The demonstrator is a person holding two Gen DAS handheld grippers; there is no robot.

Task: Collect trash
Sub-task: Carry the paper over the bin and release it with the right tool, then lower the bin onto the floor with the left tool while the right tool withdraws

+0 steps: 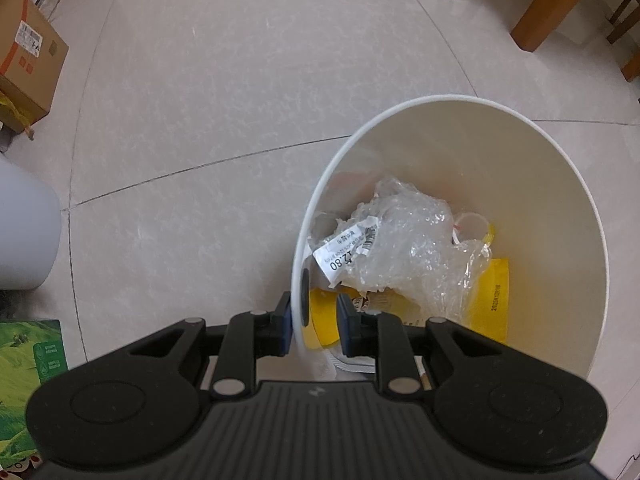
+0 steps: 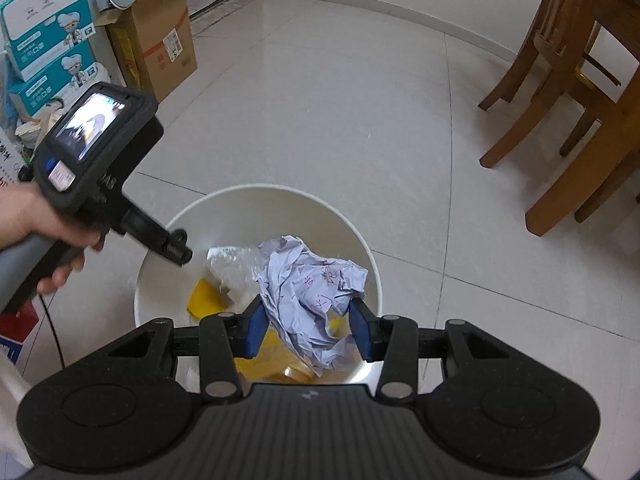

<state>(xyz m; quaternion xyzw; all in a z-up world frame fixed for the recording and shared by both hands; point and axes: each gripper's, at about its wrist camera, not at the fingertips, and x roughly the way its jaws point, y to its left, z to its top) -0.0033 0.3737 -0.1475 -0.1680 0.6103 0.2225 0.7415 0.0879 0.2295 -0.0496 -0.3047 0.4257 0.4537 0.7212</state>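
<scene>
I am looking down the left hand-held gripper (image 1: 313,320), and it is clamping the near rim of the white bin (image 1: 576,184): one blue pad is sitting outside the wall, the other inside, jaws narrowly set on it. The bin is standing on the tiled floor (image 1: 248,80). Inside I am seeing crumpled bubble wrap (image 1: 404,236) carrying a white price label (image 1: 346,252) reading "12.80", with a barcode I cannot make out. Beside it a yellow wrapper (image 1: 494,300) is showing a printed date, roughly "2025", the rest too small to read.

From the right wrist camera, the right hand-held gripper (image 2: 308,326) is holding a crumpled sheet of paper (image 2: 308,284) between its blue pads, jaws partly open around the wad, directly above the bin's mouth. The sheet is bearing handwritten red and blue marks, illegible. A hand (image 2: 36,220) is gripping the left tool's handle at the picture's left side.

Against the wall, teal boxes (image 2: 48,36) with a cartoon doctor are carrying Chinese print, beside a brown carton (image 2: 160,40) with a shipping label. Wooden chairs (image 2: 568,80) are standing to the right.
</scene>
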